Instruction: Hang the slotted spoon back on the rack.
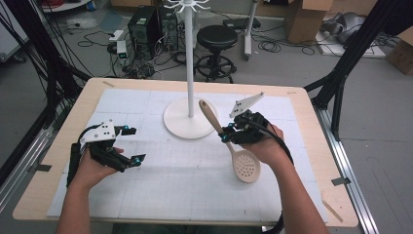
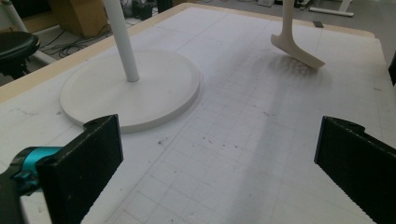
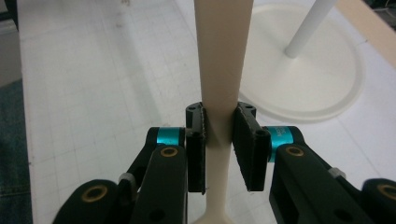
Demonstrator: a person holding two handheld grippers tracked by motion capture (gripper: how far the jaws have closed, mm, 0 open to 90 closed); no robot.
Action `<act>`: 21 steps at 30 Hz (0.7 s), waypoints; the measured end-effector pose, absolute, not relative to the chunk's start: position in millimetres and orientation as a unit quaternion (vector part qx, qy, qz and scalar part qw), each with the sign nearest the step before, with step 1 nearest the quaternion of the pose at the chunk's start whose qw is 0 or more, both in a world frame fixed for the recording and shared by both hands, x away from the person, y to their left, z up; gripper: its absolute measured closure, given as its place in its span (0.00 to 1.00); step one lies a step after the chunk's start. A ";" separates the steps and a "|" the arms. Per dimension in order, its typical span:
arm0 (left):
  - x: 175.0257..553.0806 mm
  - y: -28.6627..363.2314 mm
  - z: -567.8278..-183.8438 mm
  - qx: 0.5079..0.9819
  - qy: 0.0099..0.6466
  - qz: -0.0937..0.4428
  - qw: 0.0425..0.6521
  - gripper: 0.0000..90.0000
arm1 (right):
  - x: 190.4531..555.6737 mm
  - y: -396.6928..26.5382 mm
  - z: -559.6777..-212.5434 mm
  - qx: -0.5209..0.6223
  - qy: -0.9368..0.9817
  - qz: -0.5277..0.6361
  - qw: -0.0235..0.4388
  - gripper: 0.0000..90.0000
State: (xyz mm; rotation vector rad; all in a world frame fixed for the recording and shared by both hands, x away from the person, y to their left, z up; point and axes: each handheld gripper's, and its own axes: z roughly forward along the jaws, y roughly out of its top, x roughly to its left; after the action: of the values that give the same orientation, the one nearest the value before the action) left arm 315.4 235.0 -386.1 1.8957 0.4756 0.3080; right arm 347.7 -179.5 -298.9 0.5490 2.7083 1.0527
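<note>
The high view looks down on the table (image 1: 58, 146); both gripper views sit low, sharing the white stand (image 2: 130, 88).

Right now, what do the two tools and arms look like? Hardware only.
Both tools, left and right, are black with teal collars by the jaws, brass-coloured pivot screws and ridged black pads. Each carries a grey three-cornered plate on top. A black cable trails from the right one. Forearms bare, no sleeves.

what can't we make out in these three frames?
- Slotted spoon: the right gripper covers part of its handle in the high view; the right gripper view's bottom edge cuts off the bowl.
- Stand: top hooks cut by the high view's upper edge.
- Left gripper: body below the frame in its own view.
</note>
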 end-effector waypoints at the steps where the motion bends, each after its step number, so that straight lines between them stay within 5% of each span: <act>1: 315.5 235.5 -386.0 0.801 0.201 0.130 0.548 0.02 | 347.7 -179.5 -298.9 0.185 0.912 0.354 0.092 0.84; 21: 315.5 237.7 -385.3 0.797 0.203 0.131 0.553 0.02 | 372.2 -178.9 -255.9 0.190 0.887 0.414 0.081 0.84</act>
State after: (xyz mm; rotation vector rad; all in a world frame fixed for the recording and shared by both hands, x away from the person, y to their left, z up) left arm 315.5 237.7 -385.3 1.8852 0.4795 0.3093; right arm 372.2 -178.9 -255.9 0.5675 2.6498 1.2375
